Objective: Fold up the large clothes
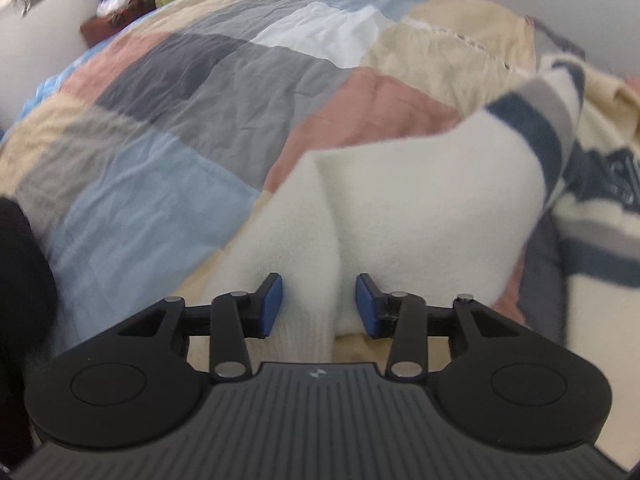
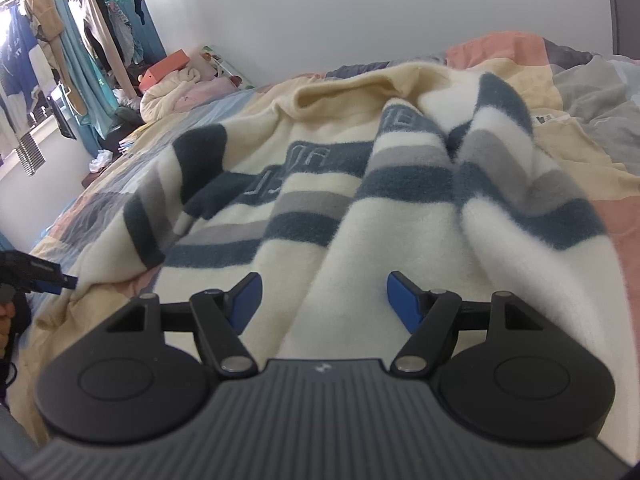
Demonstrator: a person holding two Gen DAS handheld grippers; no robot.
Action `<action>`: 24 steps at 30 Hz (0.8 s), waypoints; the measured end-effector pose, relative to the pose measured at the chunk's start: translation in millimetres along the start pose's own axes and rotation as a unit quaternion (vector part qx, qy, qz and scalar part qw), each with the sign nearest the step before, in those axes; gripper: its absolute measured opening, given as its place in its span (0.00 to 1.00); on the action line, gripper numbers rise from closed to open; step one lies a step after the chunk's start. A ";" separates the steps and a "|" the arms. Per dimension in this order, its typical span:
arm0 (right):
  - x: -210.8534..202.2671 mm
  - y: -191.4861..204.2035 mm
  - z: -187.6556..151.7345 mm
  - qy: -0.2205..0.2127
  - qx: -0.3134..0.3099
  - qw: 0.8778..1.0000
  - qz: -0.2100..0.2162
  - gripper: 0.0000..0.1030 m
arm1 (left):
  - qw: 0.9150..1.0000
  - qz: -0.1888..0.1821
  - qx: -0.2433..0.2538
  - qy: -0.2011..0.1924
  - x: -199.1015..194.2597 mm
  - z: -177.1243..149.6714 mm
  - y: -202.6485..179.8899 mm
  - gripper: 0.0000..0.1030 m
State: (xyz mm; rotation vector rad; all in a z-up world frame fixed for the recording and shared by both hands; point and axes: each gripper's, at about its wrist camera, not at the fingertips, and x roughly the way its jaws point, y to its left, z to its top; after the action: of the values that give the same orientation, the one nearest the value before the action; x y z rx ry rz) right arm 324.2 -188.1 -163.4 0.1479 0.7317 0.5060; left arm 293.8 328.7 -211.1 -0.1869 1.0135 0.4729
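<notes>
Lying spread over the quilt point(image 2: 592, 80) at frame centre, the sweater point(image 2: 320, 200) is mid-fold; the left gripper point(image 1: 319, 304), narrowly parted, straddles a sleeve point(image 1: 296, 248) without pinching; the right gripper point(image 2: 324, 300) hangs wide over the hem, gripping nothing, probably poised to grab.

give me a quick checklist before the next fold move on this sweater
1. Left gripper open over the sleeve, pads not pressing: ok.
2. Right gripper open above the sweater: ok.
3. Sweater lying flat: not ok, ridges and folds run through the middle.
4. Sleeve fully laid across the body: cannot tell.
5. Quilt bare beside the sweater: ok.
</notes>
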 end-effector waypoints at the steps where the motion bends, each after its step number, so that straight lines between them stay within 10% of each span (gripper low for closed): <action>1: -0.2 0.1 -0.9 0.001 -0.001 1.000 -0.002 0.69 | 1.000 0.012 0.013 -0.005 0.6 0.5 0.5 0.16; 15: 13.5 11.3 -5.2 0.006 -0.044 0.999 -0.026 0.71 | 0.973 0.172 -0.103 -0.111 -7.5 134.1 140.4 0.06; 24: 38.1 12.0 1.3 0.009 -0.067 0.997 -0.038 0.71 | 0.974 0.173 -0.135 -0.064 91.6 131.1 145.4 0.07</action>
State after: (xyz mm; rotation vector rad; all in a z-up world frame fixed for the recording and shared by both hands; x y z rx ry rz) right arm 344.4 -158.9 -181.8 -0.0094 0.7155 0.4828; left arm 367.7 531.8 -210.7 -0.2211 0.8550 0.9315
